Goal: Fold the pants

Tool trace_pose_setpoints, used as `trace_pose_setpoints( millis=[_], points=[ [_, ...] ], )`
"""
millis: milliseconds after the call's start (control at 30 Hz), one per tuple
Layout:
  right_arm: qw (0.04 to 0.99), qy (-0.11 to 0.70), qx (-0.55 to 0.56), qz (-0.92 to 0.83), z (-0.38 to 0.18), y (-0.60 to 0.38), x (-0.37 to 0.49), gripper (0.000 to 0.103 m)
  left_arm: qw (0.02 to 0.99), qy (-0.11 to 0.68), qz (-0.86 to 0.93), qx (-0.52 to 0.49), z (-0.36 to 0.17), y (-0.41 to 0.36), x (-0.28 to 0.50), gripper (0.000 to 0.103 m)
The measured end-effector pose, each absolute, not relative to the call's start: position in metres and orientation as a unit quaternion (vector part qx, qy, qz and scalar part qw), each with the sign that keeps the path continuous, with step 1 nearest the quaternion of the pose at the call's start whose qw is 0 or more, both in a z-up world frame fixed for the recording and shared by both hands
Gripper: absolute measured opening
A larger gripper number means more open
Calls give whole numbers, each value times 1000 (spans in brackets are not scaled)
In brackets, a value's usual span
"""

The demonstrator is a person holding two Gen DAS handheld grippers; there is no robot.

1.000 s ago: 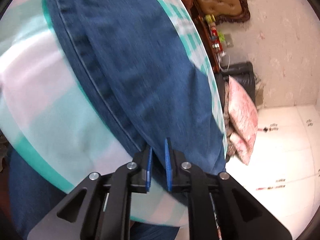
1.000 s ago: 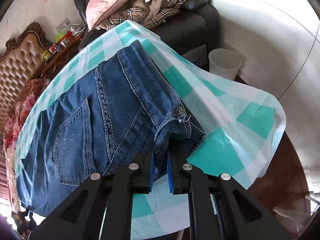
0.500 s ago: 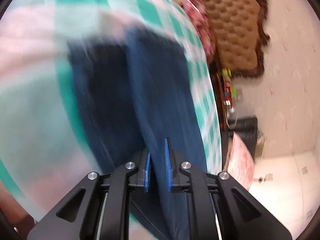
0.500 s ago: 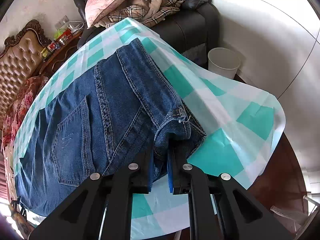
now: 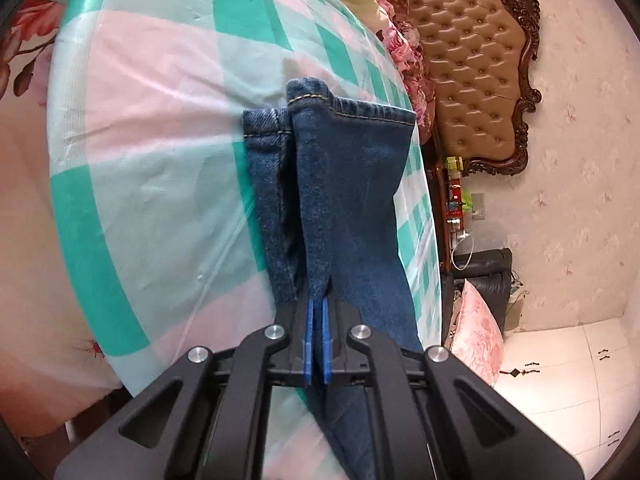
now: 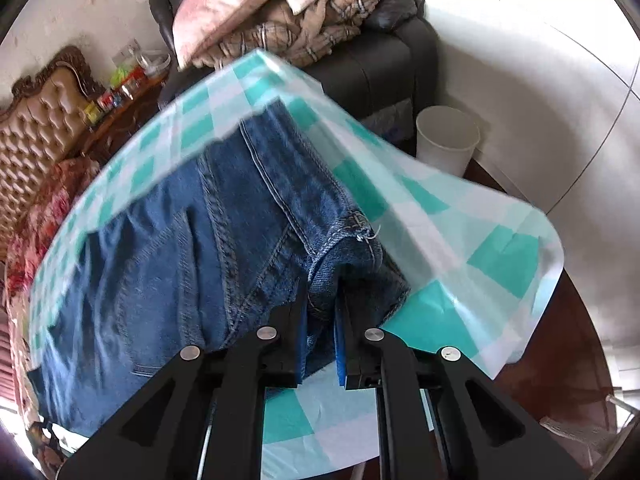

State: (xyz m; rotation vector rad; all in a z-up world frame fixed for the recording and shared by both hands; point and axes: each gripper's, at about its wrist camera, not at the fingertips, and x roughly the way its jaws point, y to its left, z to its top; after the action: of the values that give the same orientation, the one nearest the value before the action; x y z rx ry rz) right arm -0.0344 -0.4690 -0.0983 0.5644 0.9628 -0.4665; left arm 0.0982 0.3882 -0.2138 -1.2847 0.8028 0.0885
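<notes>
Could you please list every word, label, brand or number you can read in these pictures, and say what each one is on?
No text can be read in either view.
The small bottles and packets on the wooden side table beside the headboard have coloured labels, too small and blurred to read.
The dark marks on the floor tiles are too small to make out.
The jeans, the checked cloth and the white bin show no lettering.

My left gripper (image 5: 316, 312) is matte black, its two arms pierced by long triangular cut-outs and pinned with four round silver screws; the finger pads (image 5: 307, 332) are thin blue strips. My right gripper (image 6: 322, 308) is built alike: black arms, silver screws, blue pads (image 6: 340, 344).
</notes>
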Motion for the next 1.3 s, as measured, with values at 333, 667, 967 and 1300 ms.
trace_pose_setpoints(
  millis=[333,667,967,1300],
  points=[
    [812,481,226,-242,-118,-463,-27,11,768,365,110,-514,-182,395,85,47],
    [812,474,188,-283,-96,-461,-38,53,861,427,58,-272,-123,421,192,50],
    [872,440,51,-209,-17,-444,0,63,815,555,-40,-164,-159,405,278,22],
    [856,507,-62,82,-71,-345,184,69,824,521,16,-221,-163,415,260,21]
  ],
)
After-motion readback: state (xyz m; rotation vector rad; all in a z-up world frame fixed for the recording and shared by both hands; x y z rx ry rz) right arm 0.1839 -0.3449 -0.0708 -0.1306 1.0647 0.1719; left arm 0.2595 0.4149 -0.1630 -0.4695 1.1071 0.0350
